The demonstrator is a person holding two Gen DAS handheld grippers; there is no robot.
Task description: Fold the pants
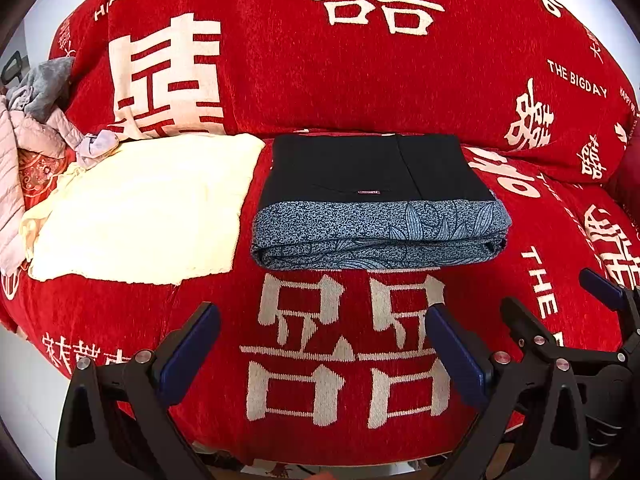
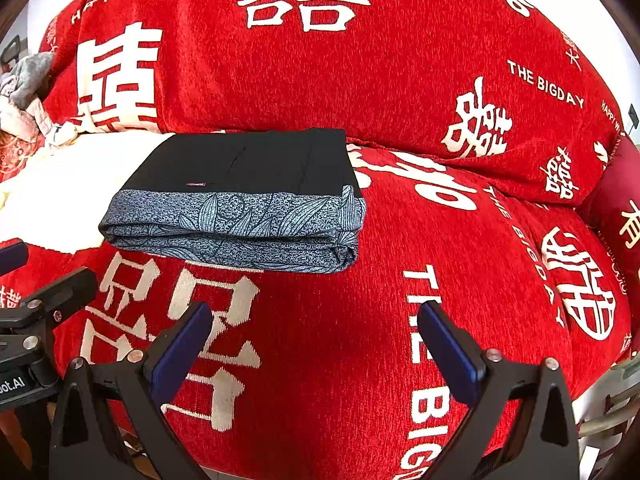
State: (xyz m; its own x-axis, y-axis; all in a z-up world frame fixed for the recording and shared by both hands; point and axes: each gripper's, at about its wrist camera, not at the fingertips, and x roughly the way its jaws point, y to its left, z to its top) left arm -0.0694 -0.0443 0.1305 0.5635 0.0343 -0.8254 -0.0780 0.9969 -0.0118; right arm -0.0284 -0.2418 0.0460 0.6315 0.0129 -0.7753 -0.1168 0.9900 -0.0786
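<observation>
Left wrist view shows the pants [image 1: 380, 204], a black garment with a blue-grey leaf-print band, lying as a compact rectangular bundle on the red chenille sofa cover with cream lettering [image 1: 360, 80]. The bundle sits just beside a cream fleece blanket [image 1: 148, 208], and a heap of grey and pink clothes [image 1: 36, 100] lies well apart at the far left. The left gripper [image 1: 324, 344] is spread wide and holds nothing, poised over the cover short of the bundle's near edge. In the right wrist view the right gripper [image 2: 316, 340] is likewise wide and empty, set to the right of the bundle.

The folding looks essentially complete, with at least 2 layers stacked along the near fold. What remains, at most, is tidying: press the top layer flat, square the right-hand corner where the edges sit slightly uneven, and avoid dragging a finger under the fold, which would open it again.
</observation>
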